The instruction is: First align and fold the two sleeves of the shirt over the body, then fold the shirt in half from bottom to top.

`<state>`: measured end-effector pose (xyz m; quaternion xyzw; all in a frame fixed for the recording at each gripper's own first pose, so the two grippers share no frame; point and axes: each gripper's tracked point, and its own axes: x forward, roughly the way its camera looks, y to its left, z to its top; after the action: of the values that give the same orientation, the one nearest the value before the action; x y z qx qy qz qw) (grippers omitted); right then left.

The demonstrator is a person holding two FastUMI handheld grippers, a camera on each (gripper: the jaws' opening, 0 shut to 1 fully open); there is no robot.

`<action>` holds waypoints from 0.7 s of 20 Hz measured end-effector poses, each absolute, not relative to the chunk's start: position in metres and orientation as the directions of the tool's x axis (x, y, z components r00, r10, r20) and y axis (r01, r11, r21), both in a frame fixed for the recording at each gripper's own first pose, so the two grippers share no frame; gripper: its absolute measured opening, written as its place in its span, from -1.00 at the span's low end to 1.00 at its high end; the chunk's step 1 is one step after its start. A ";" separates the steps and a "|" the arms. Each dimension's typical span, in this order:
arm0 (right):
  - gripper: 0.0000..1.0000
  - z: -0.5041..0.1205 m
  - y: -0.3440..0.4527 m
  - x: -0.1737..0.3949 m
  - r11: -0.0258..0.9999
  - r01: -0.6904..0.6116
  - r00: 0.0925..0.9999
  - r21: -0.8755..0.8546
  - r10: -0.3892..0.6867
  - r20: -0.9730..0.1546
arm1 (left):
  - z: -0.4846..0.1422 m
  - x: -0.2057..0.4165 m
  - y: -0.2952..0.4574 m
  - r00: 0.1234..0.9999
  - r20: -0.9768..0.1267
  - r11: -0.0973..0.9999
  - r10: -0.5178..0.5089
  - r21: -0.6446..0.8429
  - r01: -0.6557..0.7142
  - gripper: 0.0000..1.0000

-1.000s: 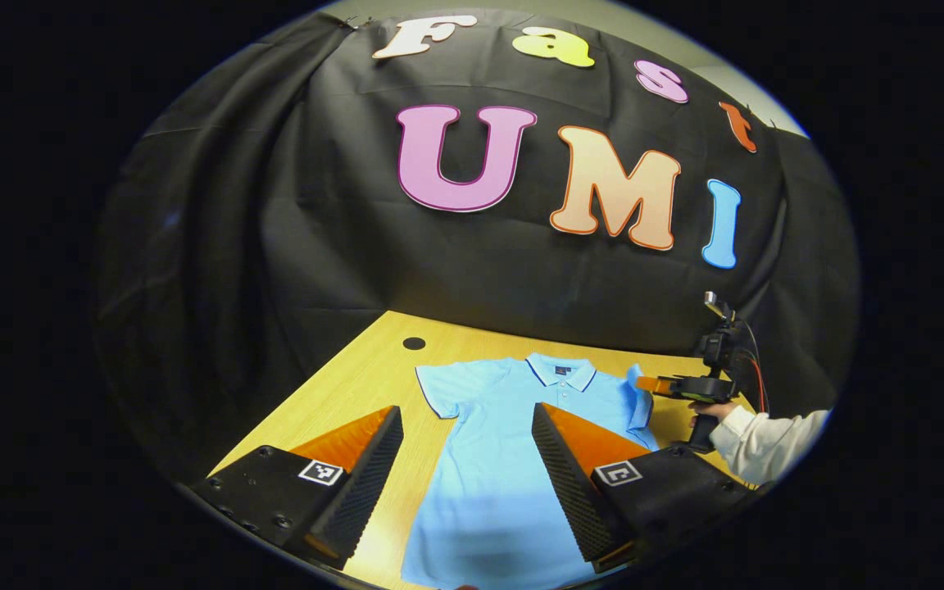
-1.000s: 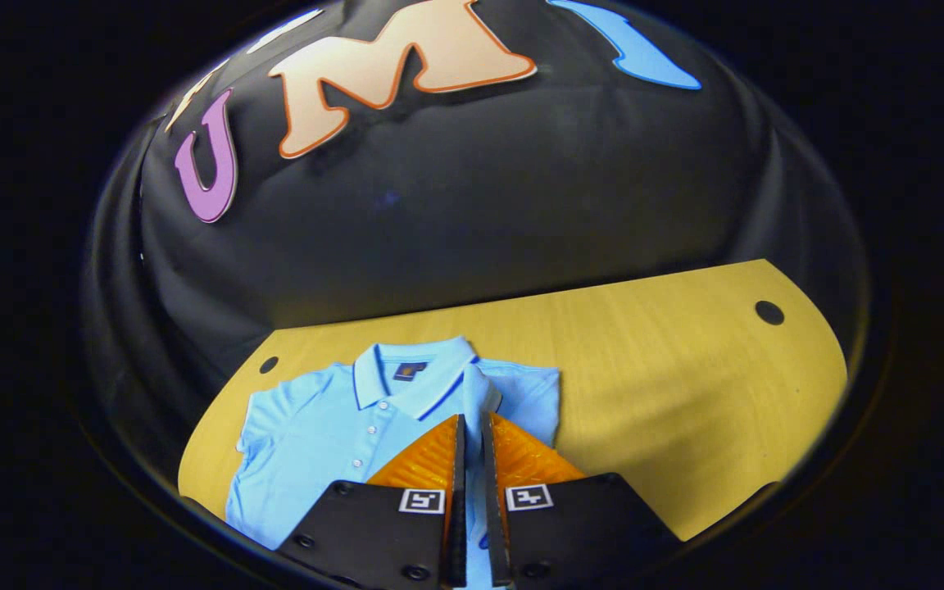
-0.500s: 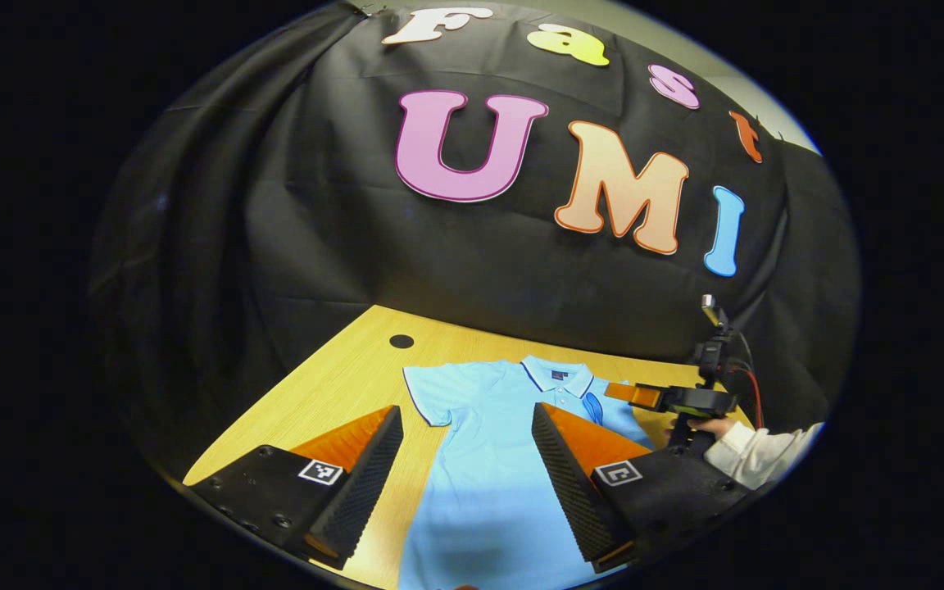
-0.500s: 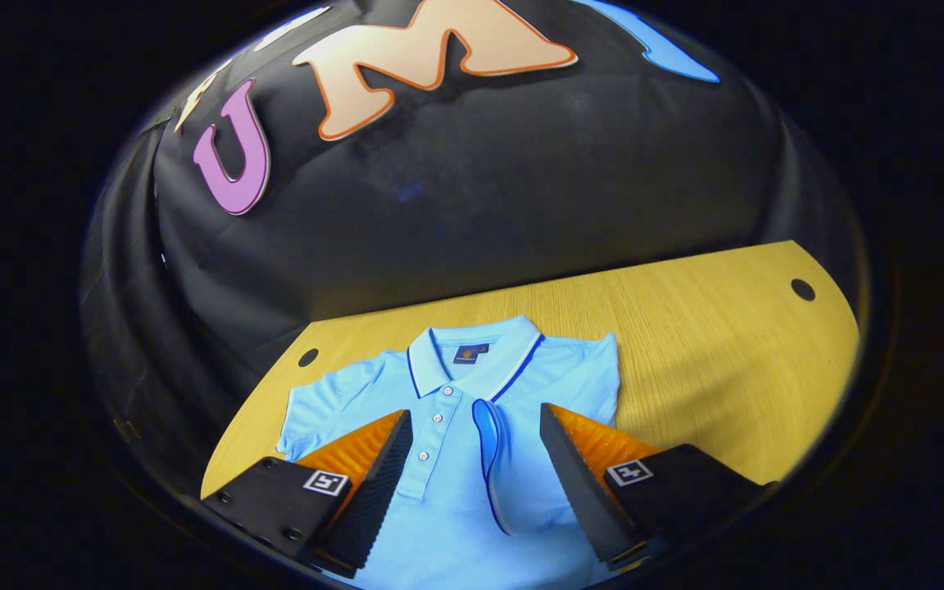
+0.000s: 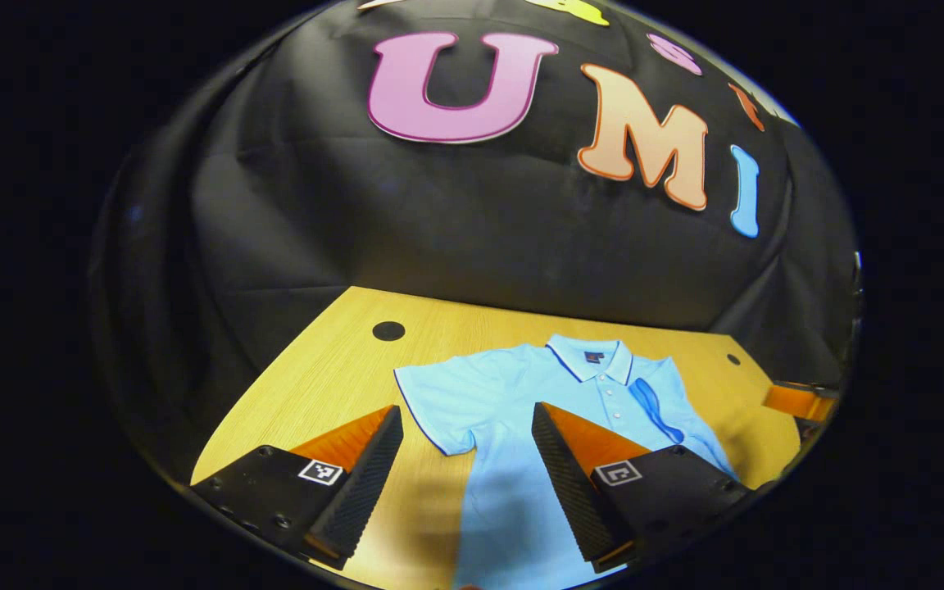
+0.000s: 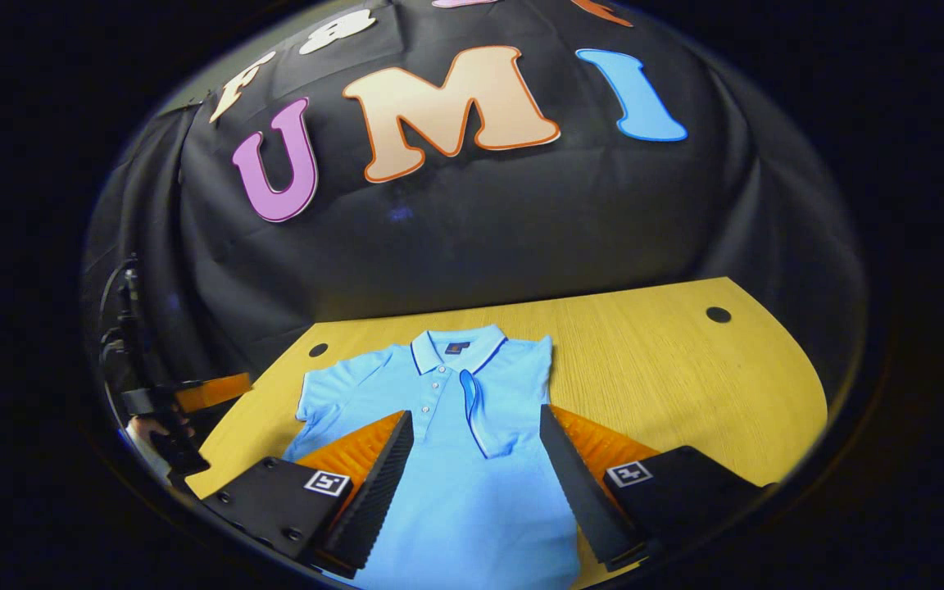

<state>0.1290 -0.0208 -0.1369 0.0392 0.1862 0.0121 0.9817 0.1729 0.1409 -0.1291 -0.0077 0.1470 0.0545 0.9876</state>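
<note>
A light blue polo shirt (image 5: 521, 385) lies flat on the wooden table (image 5: 333, 369), collar toward the wall. Its right sleeve (image 6: 480, 410) is folded over the chest; the other sleeve (image 5: 431, 401) lies spread out to the side. My left gripper (image 5: 465, 414) hovers open near the shirt's lower part, just short of the spread sleeve, nothing between its fingers. My right gripper (image 6: 476, 418) stands open above the shirt's body, the folded sleeve lying ahead of its tips. The left gripper (image 6: 193, 393) also appears at the far left of the right gripper view, held by a hand (image 6: 152, 430).
The table (image 6: 669, 385) has round holes (image 5: 388, 331) near the back corners (image 6: 718, 315). Bare wood stretches on both sides of the shirt. The black cloth wall stands close behind the table. The right gripper (image 5: 796, 401) shows at the far right of the left gripper view.
My right gripper let go of the right sleeve, leaving it on the chest, opened and drew back. My left gripper shifted left toward the spread sleeve.
</note>
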 end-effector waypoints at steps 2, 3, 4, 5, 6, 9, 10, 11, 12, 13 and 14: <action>0.95 -0.140 -0.026 0.100 0.997 0.025 0.922 0.074 0.006 -0.387 | -0.140 0.198 0.146 0.947 -0.308 0.995 0.097 0.009 -0.099 0.90; 0.95 -0.138 -0.027 0.086 0.996 0.044 0.918 0.083 -0.008 -0.396 | -0.146 0.209 0.149 0.942 -0.323 0.995 0.094 0.009 -0.097 0.89; 0.95 -0.138 -0.028 0.073 0.993 0.065 0.915 0.097 -0.021 -0.403 | -0.151 0.221 0.151 0.939 -0.332 0.995 0.092 0.006 -0.095 0.90; 0.95 -0.136 -0.030 0.063 0.990 0.090 0.913 0.111 -0.037 -0.406 | -0.153 0.233 0.154 0.938 -0.334 0.995 0.090 0.003 -0.095 0.90; 0.95 -0.134 -0.032 0.053 0.986 0.113 0.912 0.125 -0.053 -0.406 | -0.157 0.243 0.158 0.935 -0.344 0.995 0.088 -0.004 -0.095 0.91; 0.94 -0.124 -0.048 0.030 0.974 0.191 0.913 0.117 -0.133 -0.386 | -0.174 0.265 0.172 0.922 -0.373 0.993 0.102 -0.012 -0.115 0.89; 0.94 -0.122 -0.053 0.022 0.970 0.215 0.912 0.111 -0.159 -0.379 | -0.180 0.271 0.177 0.916 -0.387 0.993 0.106 -0.010 -0.119 0.89; 0.94 -0.119 -0.057 0.017 0.965 0.236 0.910 0.112 -0.179 -0.373 | -0.188 0.275 0.180 0.909 -0.402 0.993 0.107 -0.006 -0.120 0.89; 0.95 -0.118 -0.060 0.011 0.959 0.256 0.908 0.121 -0.195 -0.371 | -0.194 0.280 0.183 0.903 -0.417 0.993 0.107 -0.003 -0.118 0.90; 0.94 -0.116 -0.062 0.006 0.952 0.274 0.906 0.133 -0.210 -0.367 | -0.200 0.282 0.185 0.896 -0.431 0.993 0.107 0.003 -0.116 0.90; 0.95 -0.115 -0.065 0.000 0.946 0.293 0.904 0.141 -0.226 -0.363 | -0.206 0.285 0.187 0.891 -0.441 0.994 0.106 0.012 -0.113 0.90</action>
<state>0.0003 -0.0649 -0.1153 0.0963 0.1739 -0.1335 0.9709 0.2848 0.1870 -0.2059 -0.0069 0.2263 0.0562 0.9724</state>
